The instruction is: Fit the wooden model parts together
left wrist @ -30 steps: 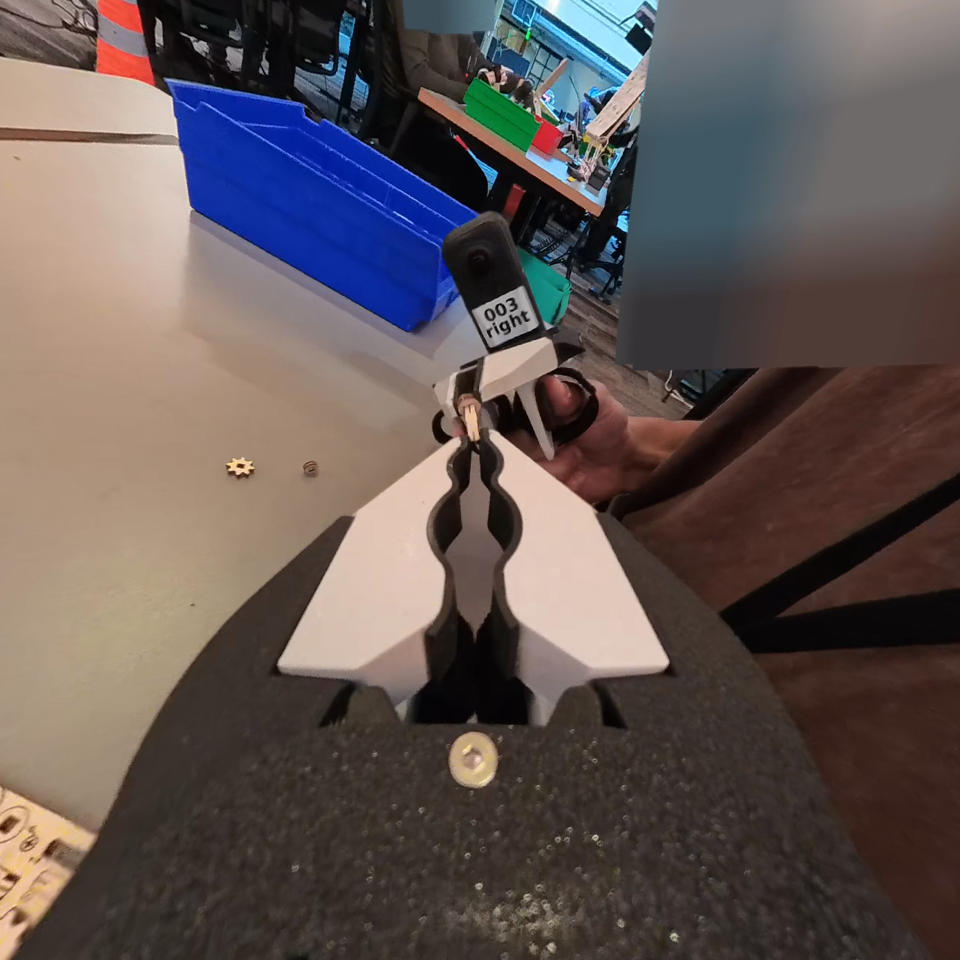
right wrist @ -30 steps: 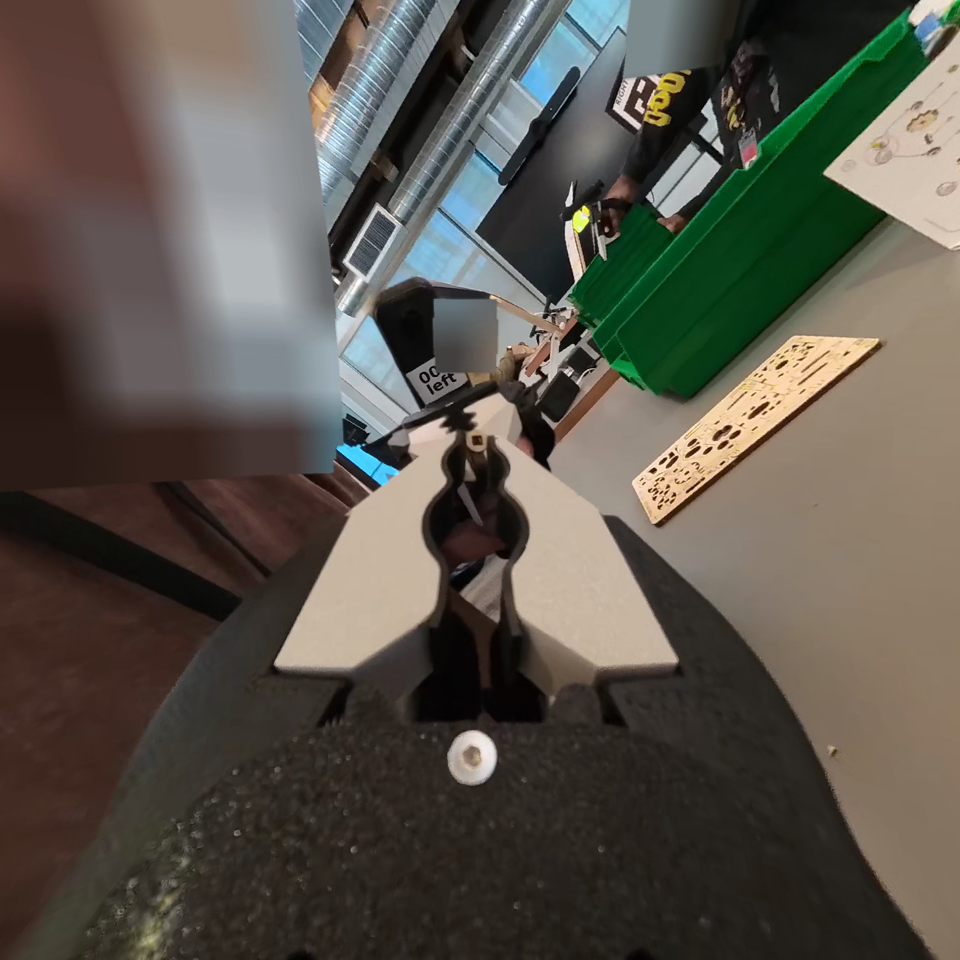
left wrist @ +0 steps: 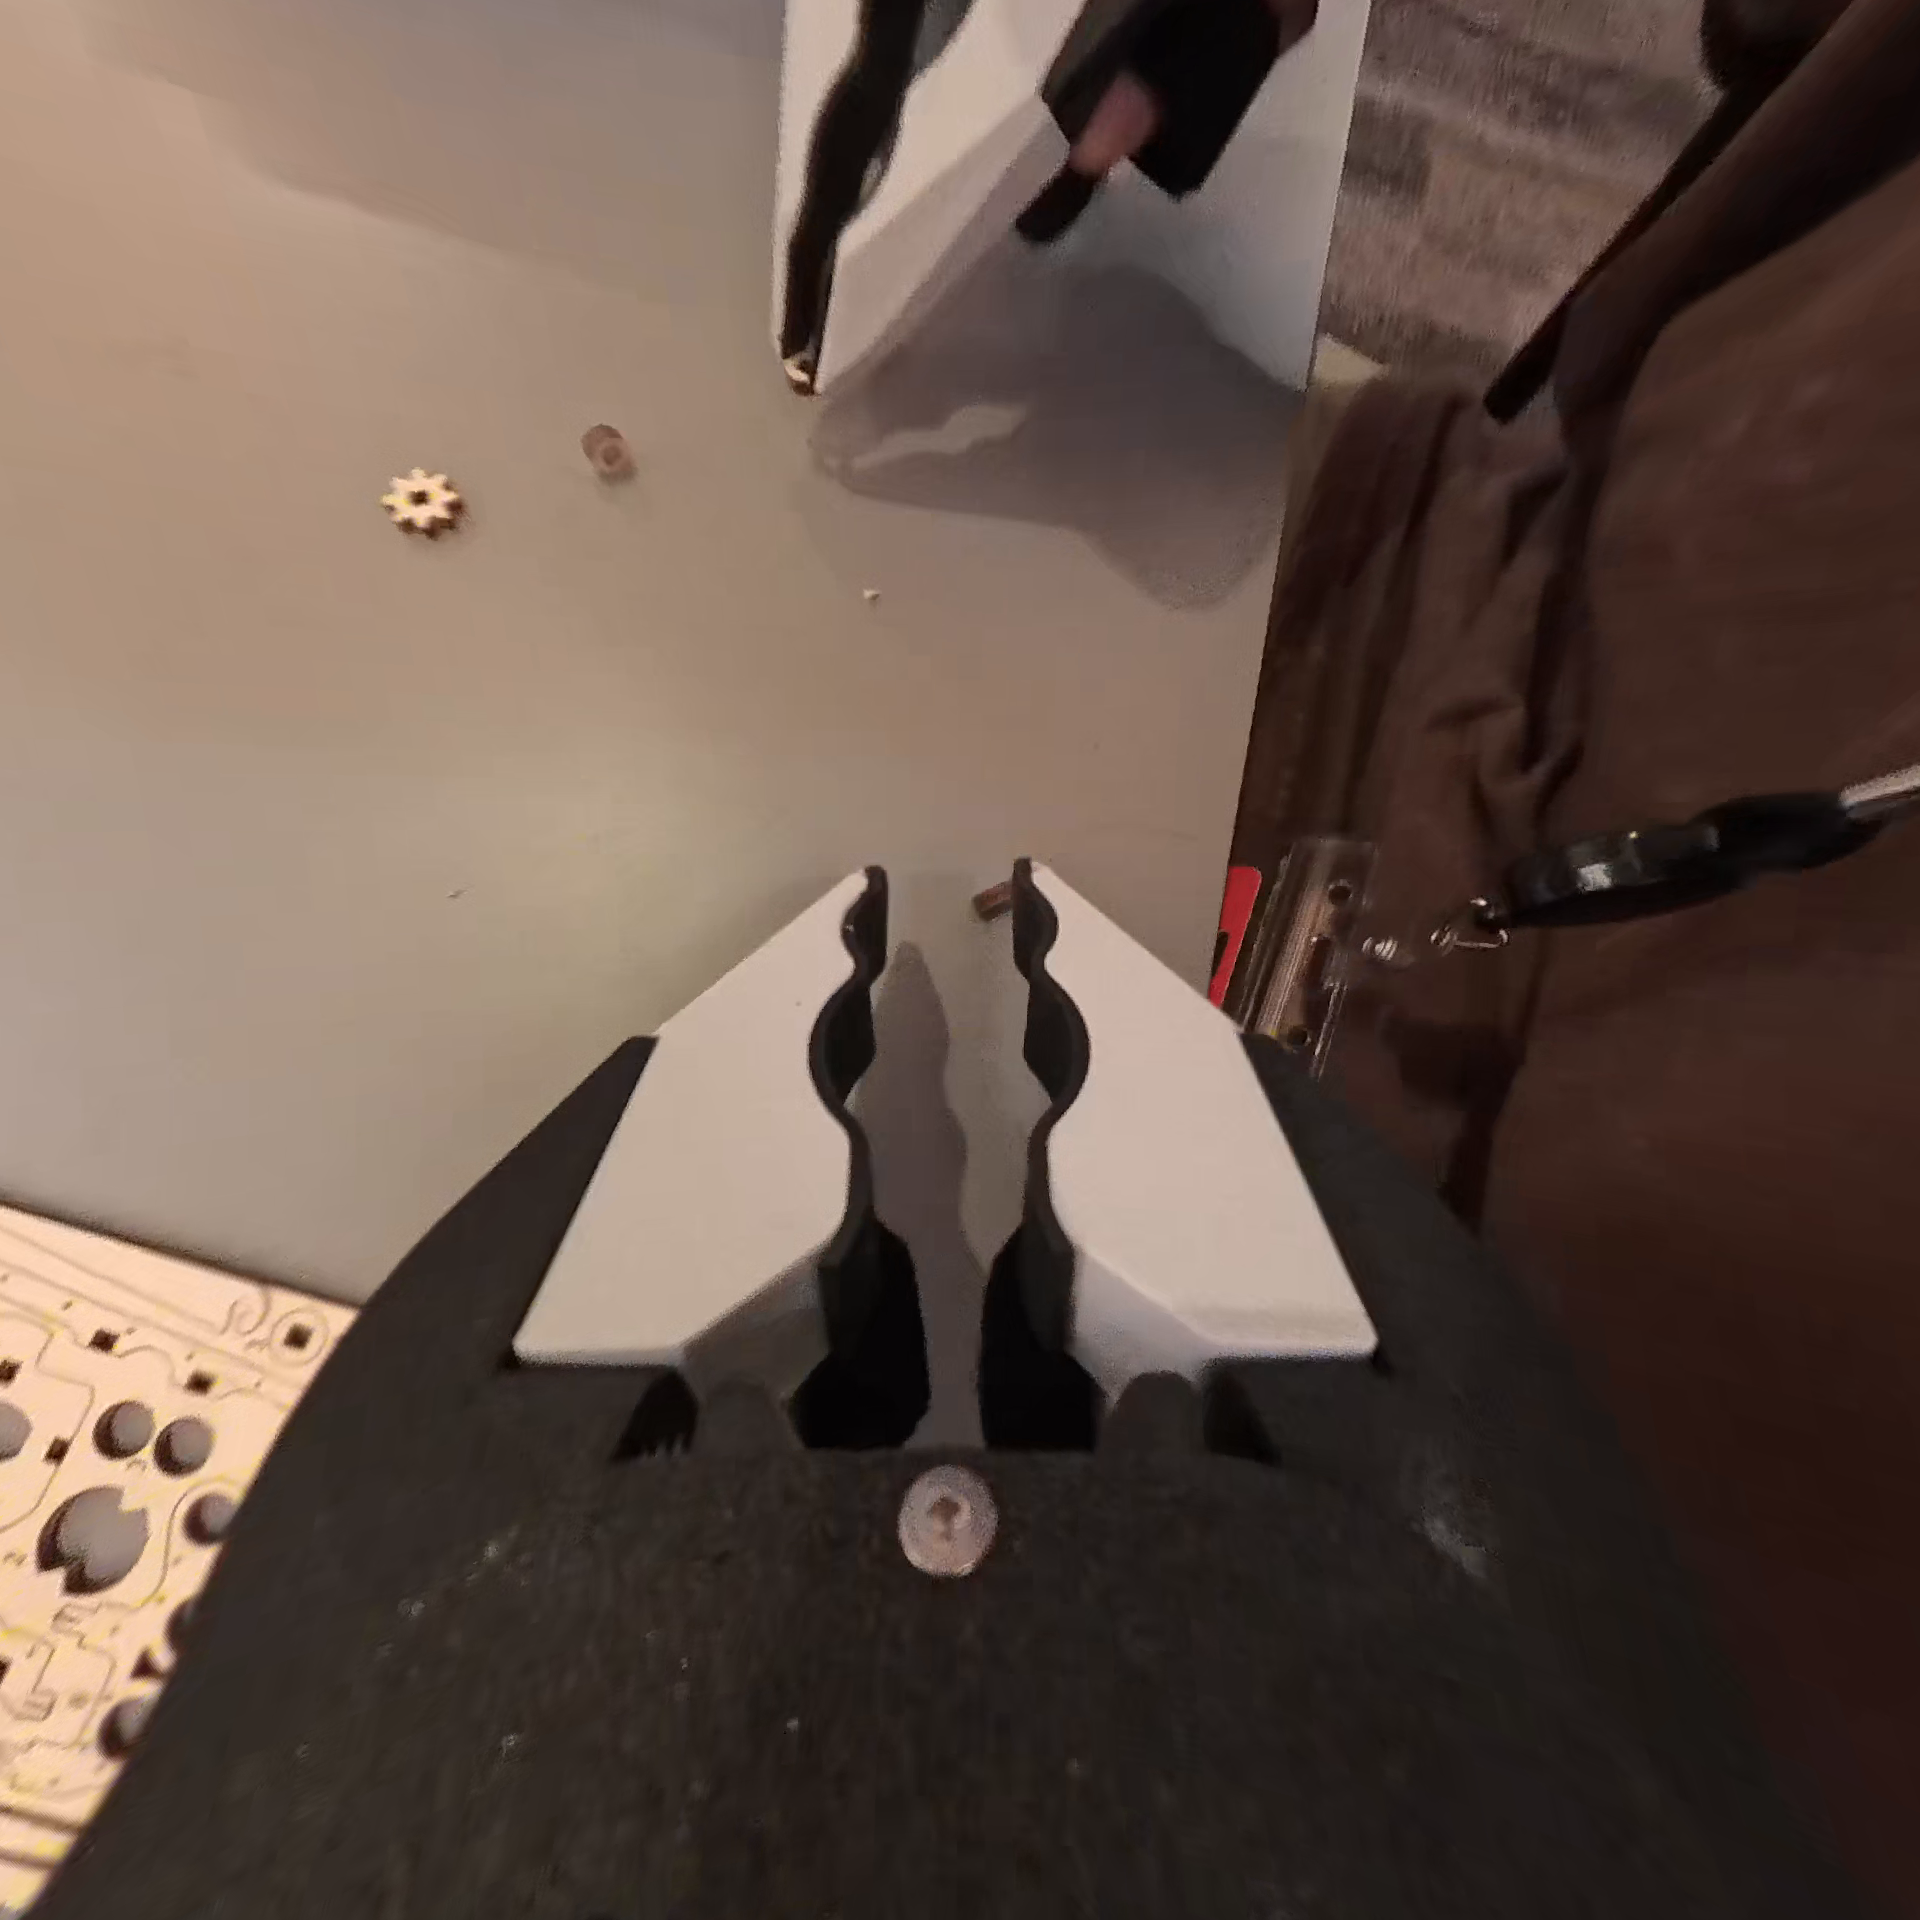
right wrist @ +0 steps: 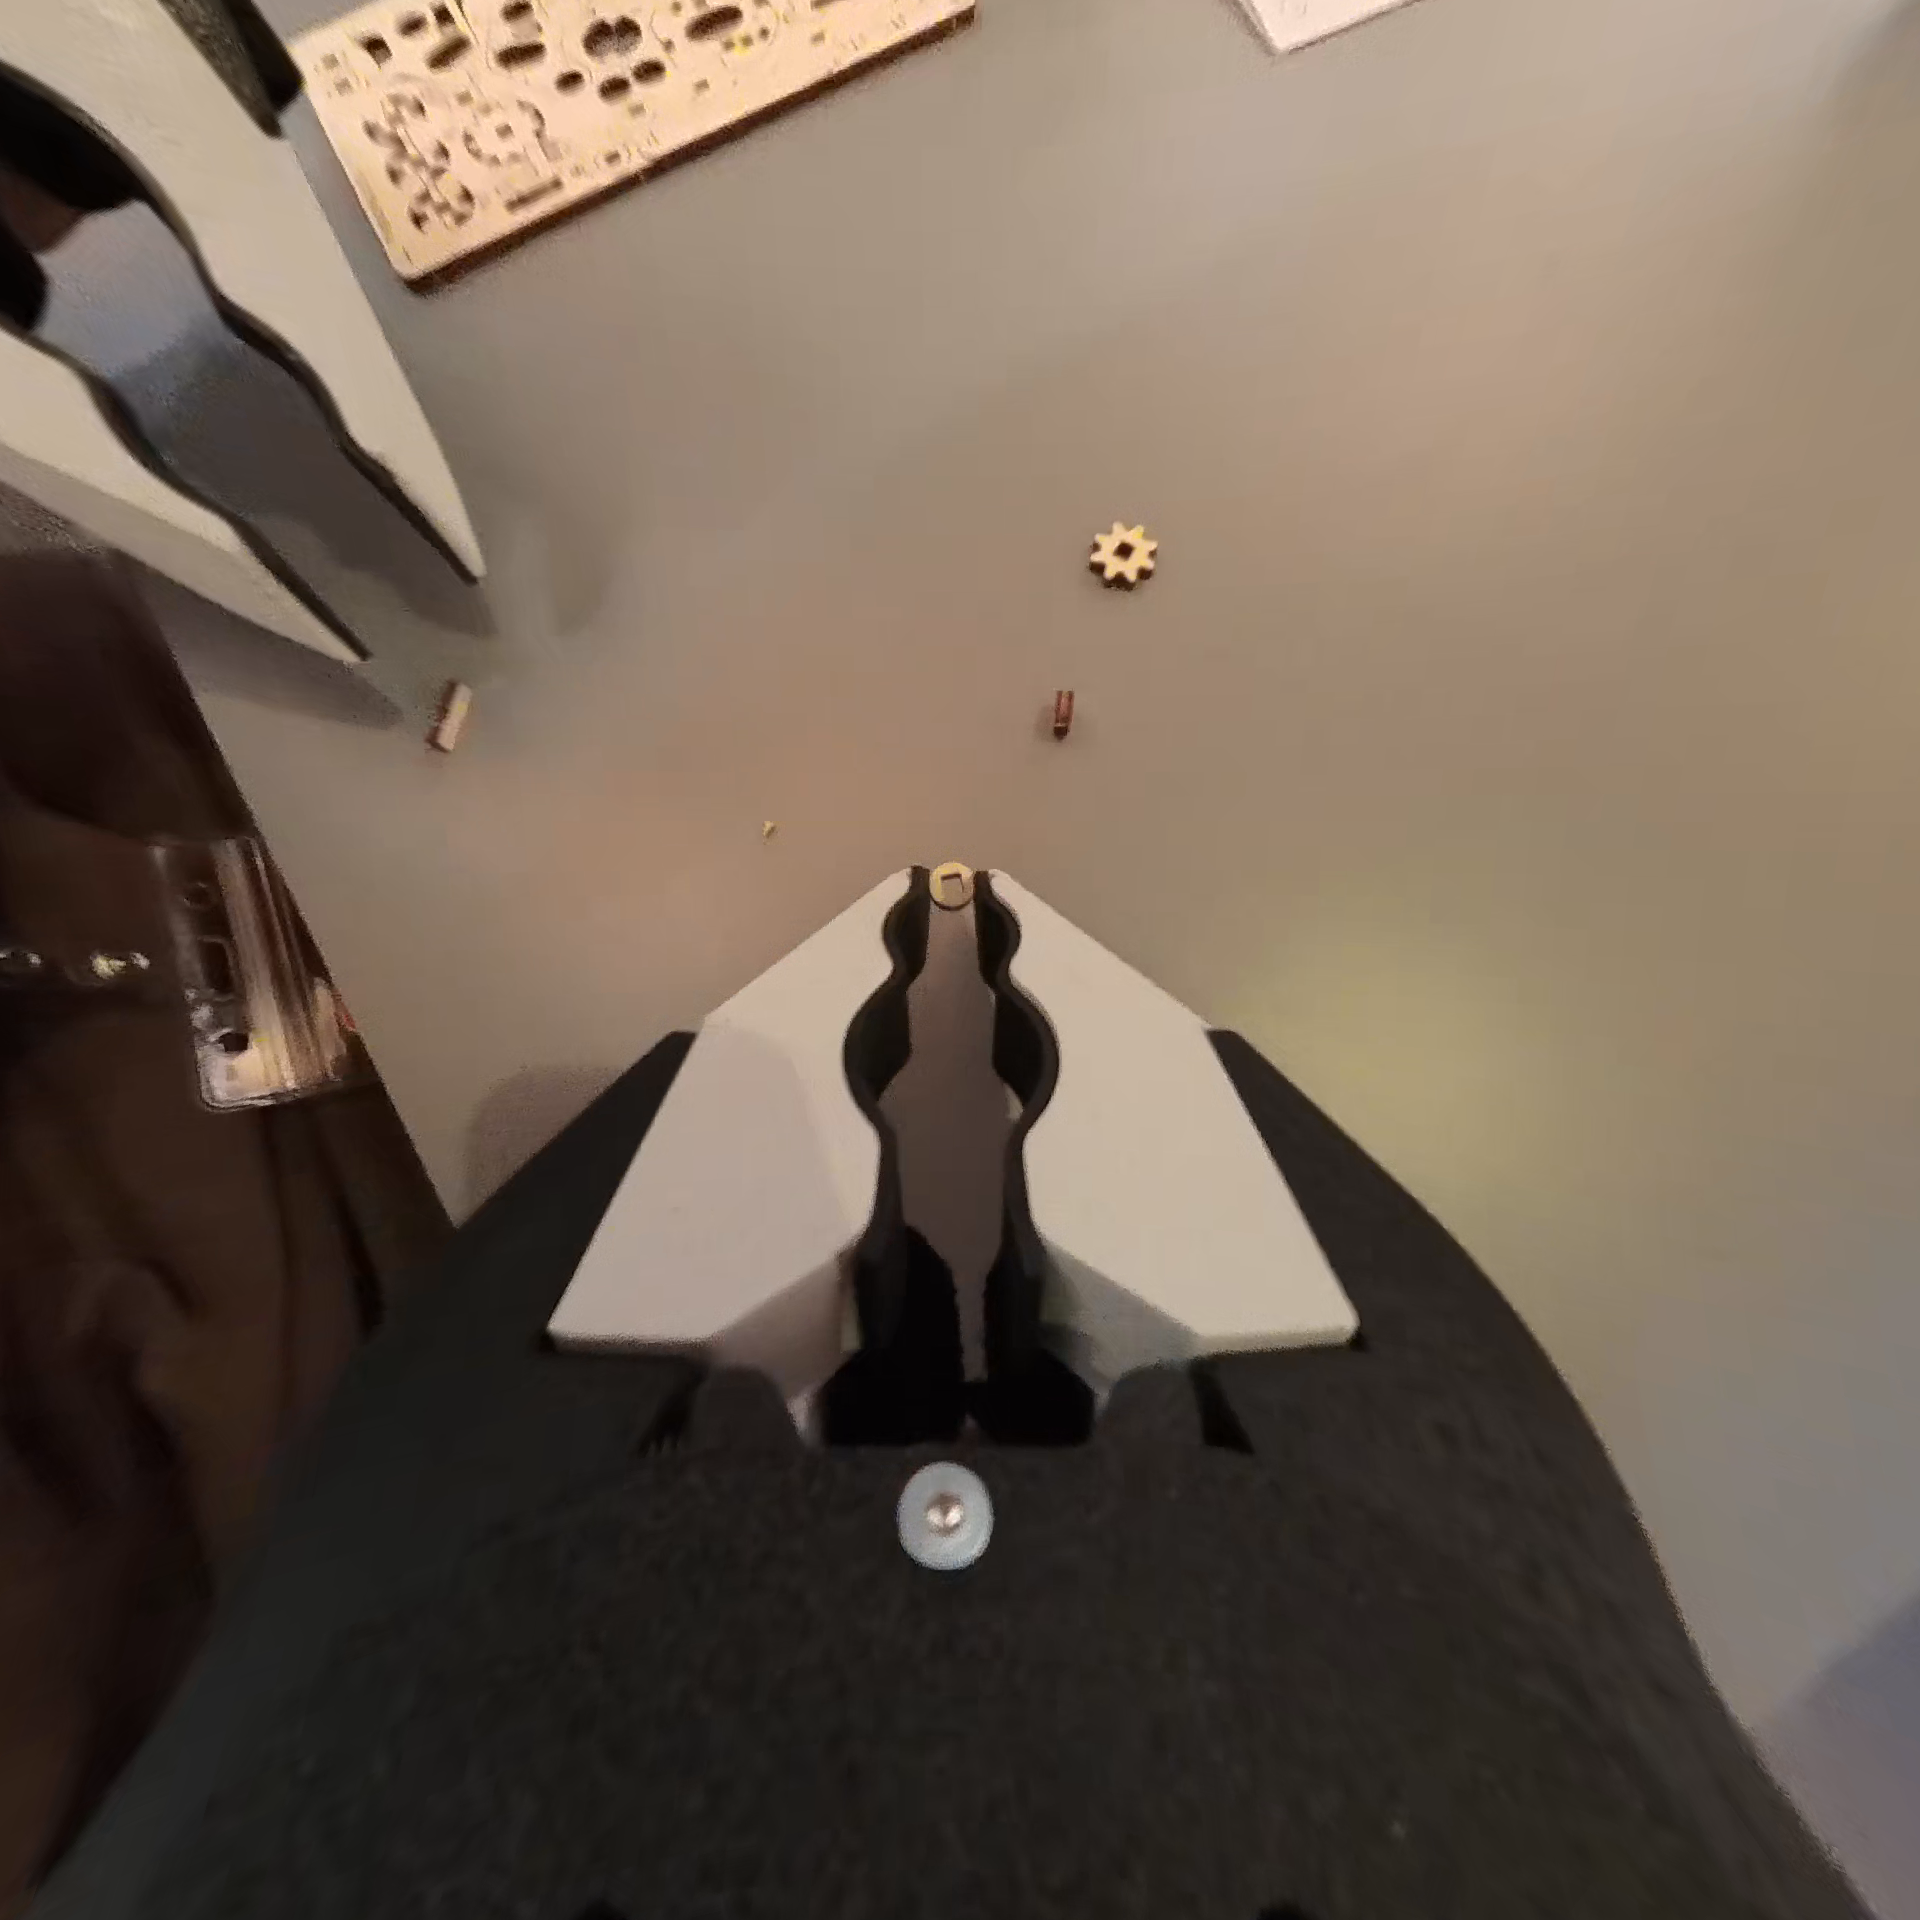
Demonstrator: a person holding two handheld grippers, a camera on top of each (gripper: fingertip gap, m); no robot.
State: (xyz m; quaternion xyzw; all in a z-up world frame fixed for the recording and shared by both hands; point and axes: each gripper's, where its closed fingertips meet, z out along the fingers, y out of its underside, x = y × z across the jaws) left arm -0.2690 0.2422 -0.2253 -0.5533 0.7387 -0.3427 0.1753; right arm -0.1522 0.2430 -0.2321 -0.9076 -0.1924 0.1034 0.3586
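Note:
My left gripper [left wrist: 948,883] is open and empty, pointing down at the grey table [left wrist: 520,779]. A short wooden peg [left wrist: 992,902] lies on the table right beside its right fingertip; it also shows in the right wrist view [right wrist: 449,715]. My right gripper [right wrist: 951,881] is shut on a small round wooden ring with a square hole [right wrist: 951,891], held just above the table. A wooden gear [right wrist: 1122,556] and a small dark spacer [right wrist: 1062,715] lie ahead of it. The left wrist view shows the gear [left wrist: 421,504], the spacer [left wrist: 608,452] and the right gripper [left wrist: 802,358], blurred.
A laser-cut wooden sheet [right wrist: 623,114] lies at the far side of the table and shows at the lower left of the left wrist view [left wrist: 83,1455]. The person's dark brown clothing [left wrist: 1662,1143] and a clear badge holder [left wrist: 1309,935] are at the table edge. The left gripper [right wrist: 416,613] is at upper left. There is about 12 centimeters between the tips of the two grippers. To the spacer [left wrist: 608,452]: right tips about 5 centimeters, left tips about 12 centimeters. The right camera catches it too, in the right wrist view [right wrist: 1063,710]. From my right tips it is roughly 8 centimeters to the wooden gear [right wrist: 1122,556]; from my left, 15 centimeters. The left camera catches it too, in the left wrist view [left wrist: 434,488].
Both grippers were raised tip to tip, the left shut on the peg. Now both point down at the table; the left has opened and the peg lies loose. The right still holds the ring.

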